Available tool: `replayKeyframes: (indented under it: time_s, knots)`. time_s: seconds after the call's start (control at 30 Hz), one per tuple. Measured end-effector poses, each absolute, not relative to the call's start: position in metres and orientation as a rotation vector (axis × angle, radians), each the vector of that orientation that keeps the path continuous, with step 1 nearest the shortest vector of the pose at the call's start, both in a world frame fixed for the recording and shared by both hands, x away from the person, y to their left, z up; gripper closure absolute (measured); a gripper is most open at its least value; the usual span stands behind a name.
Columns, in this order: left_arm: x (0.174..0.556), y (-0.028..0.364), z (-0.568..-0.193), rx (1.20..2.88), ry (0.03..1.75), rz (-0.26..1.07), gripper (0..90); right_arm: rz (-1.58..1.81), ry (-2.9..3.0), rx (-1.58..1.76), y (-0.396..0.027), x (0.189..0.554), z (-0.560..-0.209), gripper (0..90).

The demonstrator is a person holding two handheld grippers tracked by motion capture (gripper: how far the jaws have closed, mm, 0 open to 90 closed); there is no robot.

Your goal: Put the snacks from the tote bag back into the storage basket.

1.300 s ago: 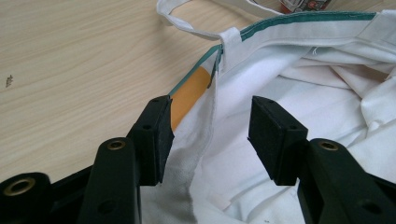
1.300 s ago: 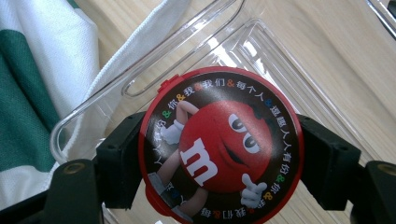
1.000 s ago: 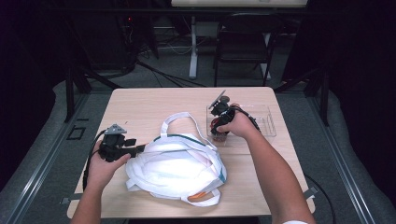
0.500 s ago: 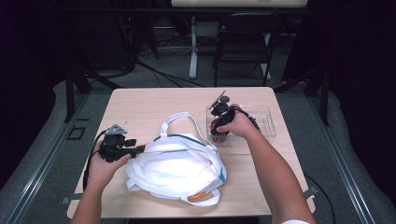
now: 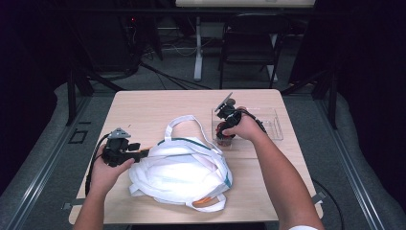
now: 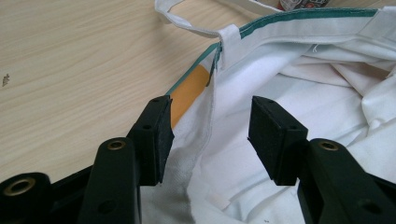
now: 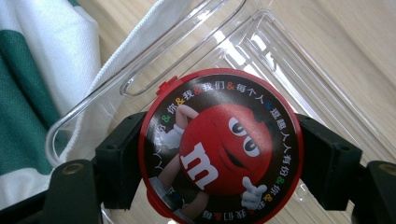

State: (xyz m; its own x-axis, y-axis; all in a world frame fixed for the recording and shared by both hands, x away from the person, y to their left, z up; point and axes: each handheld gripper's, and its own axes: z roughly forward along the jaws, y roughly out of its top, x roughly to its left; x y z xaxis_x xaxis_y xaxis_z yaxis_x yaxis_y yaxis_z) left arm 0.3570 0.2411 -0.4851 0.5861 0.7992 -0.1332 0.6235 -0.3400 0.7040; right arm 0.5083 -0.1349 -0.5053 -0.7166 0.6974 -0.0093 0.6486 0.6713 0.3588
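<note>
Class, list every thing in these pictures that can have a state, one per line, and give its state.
Bag: lying on the table, mouth open, one handle looped on the tabletop.
Candy tub: lid on, gripped at its sides, over the tray.
Tray: flat on the table, right way up.
Left gripper: open, jaws astride the bag's rim.
Right gripper: shut on the tub.

We saw a white bag (image 5: 179, 170) with green trim and an orange patch, a red-rimmed candy tin (image 7: 222, 147) with a red cartoon face on black, a clear tray (image 5: 268, 125), and a light wood tabletop (image 5: 158, 108).
</note>
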Motion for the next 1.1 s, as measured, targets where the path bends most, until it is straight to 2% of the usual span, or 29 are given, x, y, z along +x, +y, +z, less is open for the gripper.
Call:
replayKeyframes:
  time_s: [0.53, 1.1]
  knots:
    - [0.358, 0.241, -0.485, 2.070, 1.130, 0.300, 49.1, 0.521, 2.698, 1.161, -0.136, 0.507, -0.502, 19.6]
    - [0.359, 0.241, -0.485, 2.062, 1.124, 0.289, 48.2, 0.612, 2.658, 1.198, -0.144, 0.502, -0.485, 19.6]
